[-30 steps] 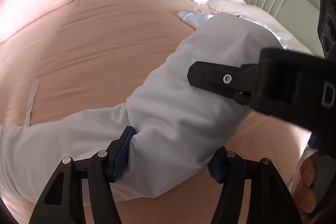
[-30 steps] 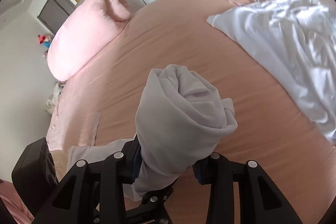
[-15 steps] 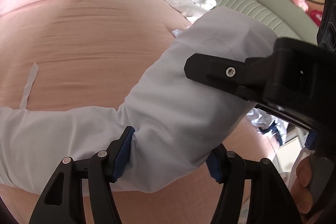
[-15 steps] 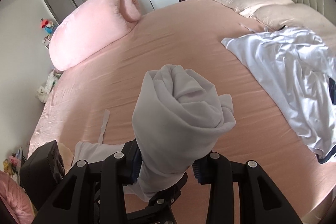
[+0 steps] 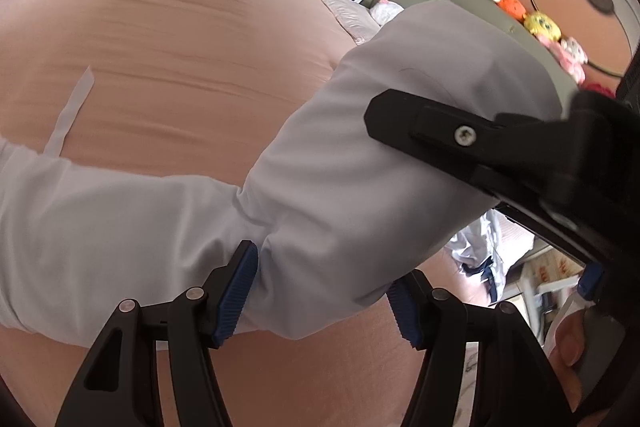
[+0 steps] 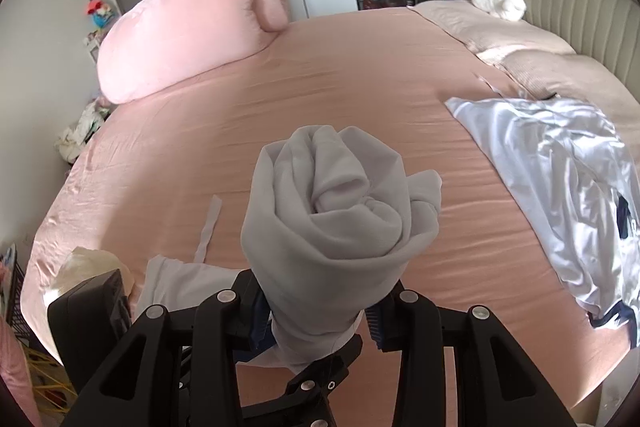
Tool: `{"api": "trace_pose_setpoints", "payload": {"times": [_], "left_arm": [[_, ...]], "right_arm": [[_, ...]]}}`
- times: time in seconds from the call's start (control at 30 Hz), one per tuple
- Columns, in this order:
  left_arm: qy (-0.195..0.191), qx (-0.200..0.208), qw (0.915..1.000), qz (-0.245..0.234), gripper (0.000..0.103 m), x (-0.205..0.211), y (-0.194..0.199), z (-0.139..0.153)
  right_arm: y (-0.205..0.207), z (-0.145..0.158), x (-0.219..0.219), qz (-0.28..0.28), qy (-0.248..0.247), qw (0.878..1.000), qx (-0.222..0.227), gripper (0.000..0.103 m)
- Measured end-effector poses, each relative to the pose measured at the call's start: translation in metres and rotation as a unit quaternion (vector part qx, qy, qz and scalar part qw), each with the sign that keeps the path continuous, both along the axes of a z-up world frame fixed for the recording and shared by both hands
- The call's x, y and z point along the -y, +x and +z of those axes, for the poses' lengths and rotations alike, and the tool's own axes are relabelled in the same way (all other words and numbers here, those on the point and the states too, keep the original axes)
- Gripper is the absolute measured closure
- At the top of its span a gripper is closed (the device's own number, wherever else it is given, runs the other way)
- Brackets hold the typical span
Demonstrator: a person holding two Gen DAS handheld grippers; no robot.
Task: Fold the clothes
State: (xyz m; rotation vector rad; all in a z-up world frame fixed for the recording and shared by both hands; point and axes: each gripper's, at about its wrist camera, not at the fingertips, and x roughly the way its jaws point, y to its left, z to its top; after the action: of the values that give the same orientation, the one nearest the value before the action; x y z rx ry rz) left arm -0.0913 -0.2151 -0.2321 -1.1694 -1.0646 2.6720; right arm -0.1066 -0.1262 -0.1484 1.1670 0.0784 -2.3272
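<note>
The grey rolled cloth (image 5: 360, 163) ran off the left edge and hid part of the pink bed (image 5: 168, 39). The right gripper (image 6: 316, 323) hid the roll's bottom end. A hand (image 5: 568, 343) was cut off

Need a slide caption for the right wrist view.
Right tongs grip a rolled grey garment above the pink bed; a white shirt lies unfolded.

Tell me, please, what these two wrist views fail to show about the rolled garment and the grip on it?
- Left wrist view: the right gripper covers the far end of the grey garment; its second finger is hidden.
- Right wrist view: the roll hides the pads' contact.
- Garment type: unclear, rolled up.
- Left wrist view: the white shirt is almost wholly hidden.
</note>
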Motion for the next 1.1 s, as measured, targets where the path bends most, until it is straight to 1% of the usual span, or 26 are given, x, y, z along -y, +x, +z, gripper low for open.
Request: {"api": "trace_pose_setpoints", "payload": {"times": [0.13,0.27,0.37,0.43,0.47,0.53,0.57,0.6,0.63,0.73,0.9,0.97,1.03,1.1], "left_arm": [[0.055,-0.006,0.9984,0.004,0.043,0.015,0.009,-0.010],[0.092,-0.008,0.9957,-0.005,0.043,0.026,0.018,-0.013],[0.107,0.004,0.9940,-0.022,0.042,0.034,0.024,-0.013],[0.127,0.010,0.9915,-0.025,0.041,0.042,0.029,-0.015],[0.144,0.009,0.9892,-0.025,0.041,0.047,0.032,-0.017],[0.169,0.010,0.9855,-0.016,0.041,0.057,0.040,-0.018],[0.172,0.011,0.9851,-0.010,0.037,0.061,0.043,-0.018],[0.166,0.013,0.9861,-0.002,0.032,0.064,0.045,-0.016],[0.158,0.014,0.9874,0.002,0.021,0.065,0.048,-0.013],[0.136,0.018,0.9905,0.009,0.021,0.070,0.052,-0.005],[0.121,0.039,0.9918,0.018,0.021,0.085,0.040,0.003],[0.113,0.044,0.9925,0.016,0.021,0.089,0.045,0.007],[0.114,0.047,0.9923,0.010,0.021,0.107,0.050,0.005],[0.122,0.050,0.9912,0.000,0.021,0.134,0.031,-0.001]], "right_arm": [[0.006,0.002,0.013,0.015,0.010,1.000,-0.008,0.065],[0.012,0.003,0.028,0.031,0.019,0.999,-0.016,0.065],[0.018,0.005,0.040,0.042,0.031,0.998,-0.030,0.065],[0.020,0.005,0.045,0.047,0.030,0.998,-0.031,0.065],[0.020,0.005,0.047,0.050,0.026,0.998,-0.028,0.065],[0.020,0.005,0.050,0.051,0.022,0.998,-0.025,0.065],[0.021,0.005,0.051,0.050,0.023,0.998,-0.025,0.065],[0.021,0.006,0.052,0.049,0.023,0.998,-0.024,0.065],[0.021,0.006,0.053,0.048,0.024,0.998,-0.023,0.065],[0.020,0.007,0.052,0.046,0.029,0.998,-0.024,0.065],[0.017,0.007,0.039,0.038,0.048,0.997,-0.041,0.065],[0.016,0.007,0.033,0.033,0.063,0.996,-0.054,0.065],[0.014,0.006,0.026,0.031,0.067,0.996,-0.058,0.065],[0.012,0.005,0.020,0.030,0.068,0.996,-0.058,0.065]]}}
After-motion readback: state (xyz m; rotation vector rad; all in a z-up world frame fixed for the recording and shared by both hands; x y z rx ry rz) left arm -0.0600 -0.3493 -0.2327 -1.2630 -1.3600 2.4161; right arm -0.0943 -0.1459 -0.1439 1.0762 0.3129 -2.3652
